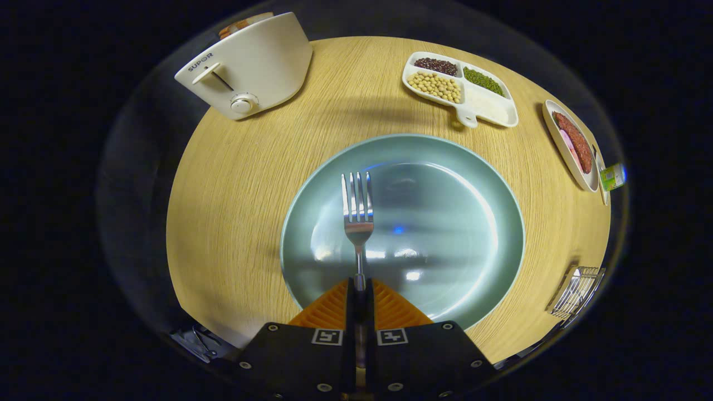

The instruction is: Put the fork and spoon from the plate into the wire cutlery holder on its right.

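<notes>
The slim steel fork (357, 214) is held clamped by its handle between the closed fingers of the gripper (360, 287), above the round pale-green plate (445, 223); the wire cutlery holder (576, 289), at four o'clock, is judged not yet reached.

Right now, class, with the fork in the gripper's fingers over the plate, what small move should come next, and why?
Probably swing right toward the wire cutlery holder. The gripper is shut on the fork by its handle, tines ahead over the plate; the holder stands right of the plate.
</notes>
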Tool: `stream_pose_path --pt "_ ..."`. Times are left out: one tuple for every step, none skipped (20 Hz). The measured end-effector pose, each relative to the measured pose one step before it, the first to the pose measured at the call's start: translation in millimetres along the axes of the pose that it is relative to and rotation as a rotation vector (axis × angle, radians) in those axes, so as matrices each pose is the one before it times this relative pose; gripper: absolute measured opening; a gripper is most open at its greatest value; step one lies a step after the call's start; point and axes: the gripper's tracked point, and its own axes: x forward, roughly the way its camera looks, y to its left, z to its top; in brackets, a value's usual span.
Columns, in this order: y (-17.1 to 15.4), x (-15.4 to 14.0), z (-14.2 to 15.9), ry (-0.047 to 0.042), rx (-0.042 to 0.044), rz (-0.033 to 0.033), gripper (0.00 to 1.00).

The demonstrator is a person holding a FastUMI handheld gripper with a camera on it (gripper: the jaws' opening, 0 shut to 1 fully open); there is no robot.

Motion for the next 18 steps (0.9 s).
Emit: stream_pose_path --pt "0.76 -0.68 0.77 -0.00306 0.00141 0.00929 0.06" --pt "-1.26 -1.54 0.90 -0.00405 0.00469 0.00366 0.06" --pt "-1.17 -0.99 1.02 -0.00404 0.00880 -0.00336 0.05" --pt "-0.48 -0.34 2.53 -0.01164 0.00827 -0.00461 0.05" --pt "-1.72 -1.24 3.36 -0.01288 0.01233 0.00254 0.05" --pt "1.14 -1.06 3.20 -0.01781 0.01668 0.01294 0.05" --pt "1.59 -4.20 2.84 -0.01497 0.01350 0.01657 0.05" --pt "-1.48 -2.91 2.56 -0.01555 0.01105 0.00633 0.05" --pt "-1.05 -3.82 4.37 -0.01837 0.00498 0.00466 0.05" --pt "-0.31 -2.49 2.59 -0.01784 0.00399 0.00395 0.05" --pt "-1.44 -3.03 3.77 -0.01530 0.00762 0.00412 0.05" --pt "-0.37 -4.46 1.88 -0.01449 0.00593 0.00476 0.05" --pt "-1.04 -5.91 2.82 -0.01746 0.00563 0.00417 0.05" --pt "-1.02 -4.98 2.31 -0.01750 0.00649 0.00490 0.05" --pt "-2.52 -5.35 2.89 -0.01647 0.00626 0.00278 0.05" --pt "-2.17 -6.08 1.43 -0.01780 0.00738 0.00191 0.05" --pt "-2.73 -6.30 2.30 -0.01749 0.01399 0.00367 0.05" --pt "-3.01 -6.15 -2.60 -0.01305 0.01612 0.00582 0.05"
